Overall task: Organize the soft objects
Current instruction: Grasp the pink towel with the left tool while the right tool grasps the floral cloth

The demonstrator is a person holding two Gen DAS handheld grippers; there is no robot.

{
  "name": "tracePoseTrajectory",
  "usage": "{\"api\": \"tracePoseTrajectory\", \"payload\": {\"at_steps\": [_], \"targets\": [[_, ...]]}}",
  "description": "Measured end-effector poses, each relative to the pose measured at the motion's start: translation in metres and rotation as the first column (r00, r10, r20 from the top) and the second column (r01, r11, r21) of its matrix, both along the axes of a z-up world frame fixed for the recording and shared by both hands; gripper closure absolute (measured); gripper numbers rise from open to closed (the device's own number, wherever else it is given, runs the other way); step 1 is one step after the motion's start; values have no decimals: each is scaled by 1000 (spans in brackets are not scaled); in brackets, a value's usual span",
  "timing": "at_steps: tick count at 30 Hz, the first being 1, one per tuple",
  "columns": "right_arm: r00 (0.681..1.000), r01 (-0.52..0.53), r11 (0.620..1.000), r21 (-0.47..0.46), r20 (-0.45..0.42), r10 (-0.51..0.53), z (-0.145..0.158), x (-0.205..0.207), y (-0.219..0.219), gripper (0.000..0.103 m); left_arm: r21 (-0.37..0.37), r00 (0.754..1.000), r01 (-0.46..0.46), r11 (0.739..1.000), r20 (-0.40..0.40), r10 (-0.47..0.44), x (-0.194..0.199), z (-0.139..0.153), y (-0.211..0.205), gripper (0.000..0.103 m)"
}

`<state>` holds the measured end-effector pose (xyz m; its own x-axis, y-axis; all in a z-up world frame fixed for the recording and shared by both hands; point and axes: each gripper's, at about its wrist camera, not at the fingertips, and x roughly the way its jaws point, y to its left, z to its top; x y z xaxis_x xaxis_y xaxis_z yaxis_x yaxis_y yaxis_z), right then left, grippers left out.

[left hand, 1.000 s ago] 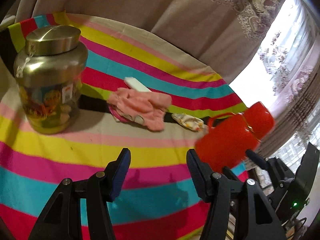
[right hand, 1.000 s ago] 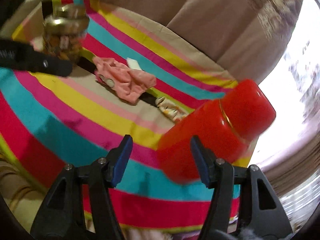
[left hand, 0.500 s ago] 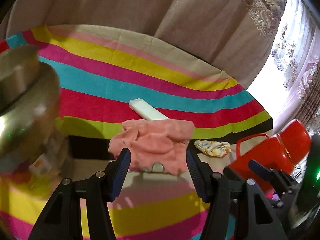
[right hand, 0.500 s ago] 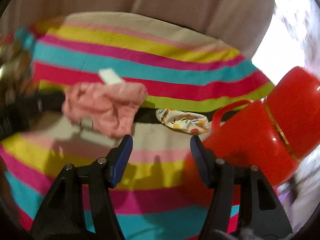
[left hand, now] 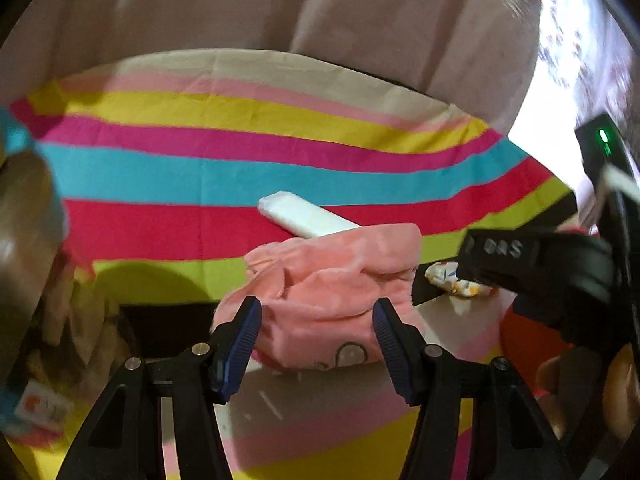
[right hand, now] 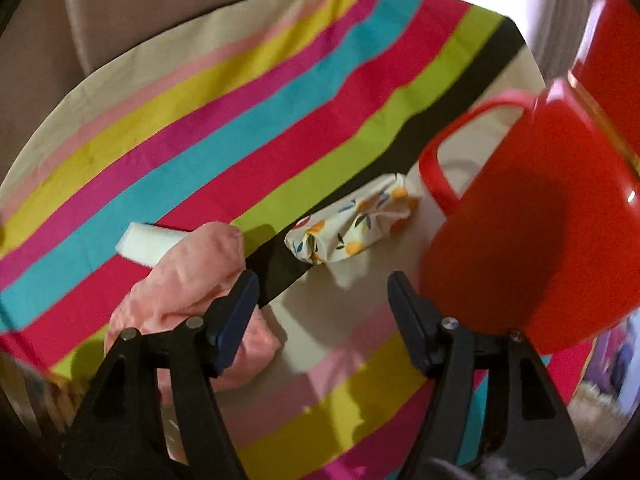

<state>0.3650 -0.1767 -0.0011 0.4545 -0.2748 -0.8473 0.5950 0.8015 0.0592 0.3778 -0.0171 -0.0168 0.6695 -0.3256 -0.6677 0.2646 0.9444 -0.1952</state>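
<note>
Jaws apart on both grippers, red jug point(right hand: 532, 216) whole in right view only — left shows jar point(left hand: 28, 264)

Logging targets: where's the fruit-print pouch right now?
Right wrist view: fruit-print pouch lies centre, between pink cloth and red jug, ahead of the open right gripper.

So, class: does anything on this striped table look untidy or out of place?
Yes. The pink garment lies crumpled in a heap, not folded, and its edge covers one end of the white pad. The small fruit-print cloth is bunched up beside the red jug. Nothing looks spilled or damaged.
</note>
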Motion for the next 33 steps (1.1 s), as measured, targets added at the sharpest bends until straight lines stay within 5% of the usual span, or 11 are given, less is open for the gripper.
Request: {"api": "tracePoseTrajectory", "payload": {"at_steps": [10, 12, 14, 17, 24, 28, 33], "targets": [[997, 70, 998, -1, -16, -70, -19, 19, -10, 33, 149, 994, 110, 983, -13, -109, 36, -17, -29, 41], [996, 84, 996, -3, -13, -84, -22, 22, -13, 33, 177, 992, 124, 976, -30, -121, 42, -22, -33, 53], [995, 94, 996, -5, -19, -94, -25, 25, -14, 33, 199, 992, 126, 972, -41, -120, 47, -26, -36, 85], [995, 101, 995, 4, -20, -101, -28, 27, -13, 33, 152, 994, 110, 982, -38, -105, 48, -27, -29, 96], [985, 175, 984, 20, -6, -175, -29, 31, -24, 33, 27, 998, -27, 999, 62, 25, 39, 4, 1, 97], [980, 197, 980, 34, -7, -197, -30, 34, -26, 32, 21, 990, -87, 996, 117, 84, 27, 22, 11, 97], [977, 215, 976, 20, -19, -215, -40, 42, -31, 33, -31, 987, -91, 995, 130, 94, 22, 32, 19, 97]]}}
